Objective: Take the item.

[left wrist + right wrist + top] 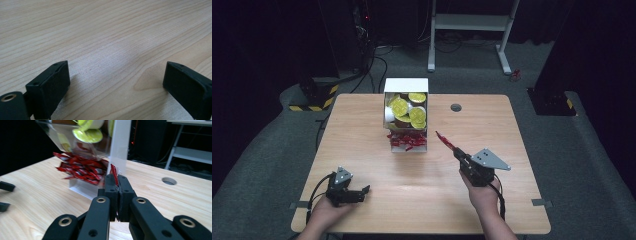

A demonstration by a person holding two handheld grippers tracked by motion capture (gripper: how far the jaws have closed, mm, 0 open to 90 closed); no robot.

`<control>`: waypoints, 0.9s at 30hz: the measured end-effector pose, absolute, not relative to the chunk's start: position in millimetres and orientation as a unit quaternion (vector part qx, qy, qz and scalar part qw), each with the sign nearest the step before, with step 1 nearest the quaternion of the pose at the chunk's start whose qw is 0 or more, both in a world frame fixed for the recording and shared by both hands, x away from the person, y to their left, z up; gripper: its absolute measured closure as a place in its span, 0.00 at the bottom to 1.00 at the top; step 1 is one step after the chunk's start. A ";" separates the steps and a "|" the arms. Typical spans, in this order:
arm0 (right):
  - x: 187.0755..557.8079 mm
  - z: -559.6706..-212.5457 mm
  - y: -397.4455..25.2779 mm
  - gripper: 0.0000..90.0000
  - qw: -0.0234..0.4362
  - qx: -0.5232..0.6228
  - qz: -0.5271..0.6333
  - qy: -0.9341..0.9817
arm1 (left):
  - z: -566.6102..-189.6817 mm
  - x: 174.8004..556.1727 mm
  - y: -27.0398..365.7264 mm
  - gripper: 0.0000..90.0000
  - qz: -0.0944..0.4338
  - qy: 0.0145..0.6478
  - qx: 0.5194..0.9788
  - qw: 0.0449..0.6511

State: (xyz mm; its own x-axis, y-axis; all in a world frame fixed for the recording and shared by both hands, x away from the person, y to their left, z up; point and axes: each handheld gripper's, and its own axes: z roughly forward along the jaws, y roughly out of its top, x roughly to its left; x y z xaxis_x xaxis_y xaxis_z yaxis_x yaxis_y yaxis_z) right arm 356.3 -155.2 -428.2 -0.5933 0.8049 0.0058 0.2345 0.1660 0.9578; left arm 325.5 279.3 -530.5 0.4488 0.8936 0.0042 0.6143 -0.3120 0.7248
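High view: the right gripper (455, 150) sits over the right half of the wooden tabletop (377, 185), held in the person's right hand (484, 195), and its fingers are pressed together on a red sachet (444, 140) that sticks out ahead of them toward the clear dispenser box (406, 114). The sachet is lifted off the tabletop, just to the right of the box's lower front. The box stands at the middle of the far half of the tabletop; its upper part holds yellow-lidded cups (400, 106) and its lower tray holds a heap of red sachets (407, 140).

In the right gripper view the same sachet (114, 173) stands upright between the closed fingers (111, 187), with the box's white side wall (121, 143) right behind it.

The left gripper (362, 192) rests low at the near left of the tabletop, well apart from the box. In the left gripper view its fingers (51, 87) are spread wide over bare wood.
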 end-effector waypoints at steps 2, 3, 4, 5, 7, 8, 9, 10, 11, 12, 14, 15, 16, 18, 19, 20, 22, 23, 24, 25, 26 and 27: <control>359.4 -428.8 -158.6 0.98 0.271 0.367 0.528 0.717 | -530.5 325.5 279.2 0.08 0.209 0.482 0.783 0.335; 361.0 -429.1 -160.2 0.98 0.273 0.370 0.525 0.716 | -530.5 325.5 279.2 0.08 0.209 0.482 0.783 0.335; 363.0 -429.4 -162.2 0.98 0.276 0.373 0.523 0.716 | -530.5 325.5 279.2 0.08 0.209 0.482 0.783 0.335; 364.8 -429.7 -163.9 0.98 0.276 0.378 0.521 0.714 | -530.5 325.5 279.2 0.08 0.209 0.482 0.783 0.335; 368.3 -430.2 -167.7 0.98 0.280 0.385 0.516 0.712 | -530.5 325.5 279.2 0.08 0.209 0.482 0.783 0.334; 370.1 -430.6 -169.5 0.98 0.282 0.388 0.514 0.712 | -530.5 325.5 279.2 0.08 0.209 0.482 0.783 0.335; 371.9 -430.9 -171.4 0.98 0.284 0.391 0.511 0.711 | -530.5 325.5 279.3 0.08 0.209 0.482 0.783 0.334; 373.5 -431.1 -173.2 0.98 0.285 0.394 0.508 0.711 | -530.5 325.5 279.2 0.08 0.209 0.482 0.782 0.335; 375.0 -431.4 -174.7 0.98 0.287 0.398 0.507 0.709 | -530.5 325.5 279.2 0.08 0.209 0.482 0.782 0.335; 376.8 -431.5 -176.5 0.98 0.288 0.400 0.505 0.708 | -530.5 325.5 279.2 0.08 0.209 0.482 0.783 0.335; 380.2 -431.8 -179.7 0.98 0.290 0.406 0.501 0.707 | -530.5 325.5 279.2 0.08 0.209 0.482 0.783 0.335; 382.1 -432.1 -180.7 0.98 0.292 0.409 0.499 0.706 | -530.5 325.5 279.3 0.08 0.209 0.482 0.783 0.335; 383.8 -432.2 -181.6 0.98 0.292 0.411 0.496 0.707 | -530.5 325.5 279.2 0.08 0.209 0.482 0.783 0.335; 387.5 -432.6 -183.0 0.98 0.294 0.414 0.491 0.708 | -530.5 325.5 279.3 0.08 0.209 0.482 0.783 0.334; 389.3 -432.5 -183.4 0.98 0.296 0.416 0.489 0.708 | -530.5 325.5 279.3 0.08 0.209 0.482 0.783 0.334; 390.9 -432.1 -184.0 0.98 0.298 0.417 0.485 0.709 | -530.3 325.5 279.6 0.08 0.208 0.480 0.784 0.333; 394.5 -431.6 -185.7 0.98 0.301 0.420 0.482 0.707 | -530.3 325.5 279.6 0.08 0.209 0.480 0.784 0.333; 396.2 -431.2 -186.7 0.98 0.303 0.421 0.480 0.707 | -530.3 325.3 279.6 0.08 0.209 0.480 0.784 0.333; 397.9 -431.1 -187.1 0.98 0.306 0.423 0.478 0.707 | -530.3 325.2 279.5 0.08 0.209 0.481 0.784 0.333; 399.9 -431.0 -188.0 0.98 0.309 0.423 0.475 0.707 | -530.2 325.3 279.6 0.08 0.209 0.481 0.784 0.333; 401.4 -430.9 -188.6 0.98 0.309 0.426 0.473 0.706 | -530.2 325.2 279.5 0.08 0.209 0.481 0.784 0.333; 403.2 -431.0 -189.6 0.98 0.311 0.427 0.471 0.707 | -530.2 325.3 279.6 0.08 0.209 0.481 0.784 0.333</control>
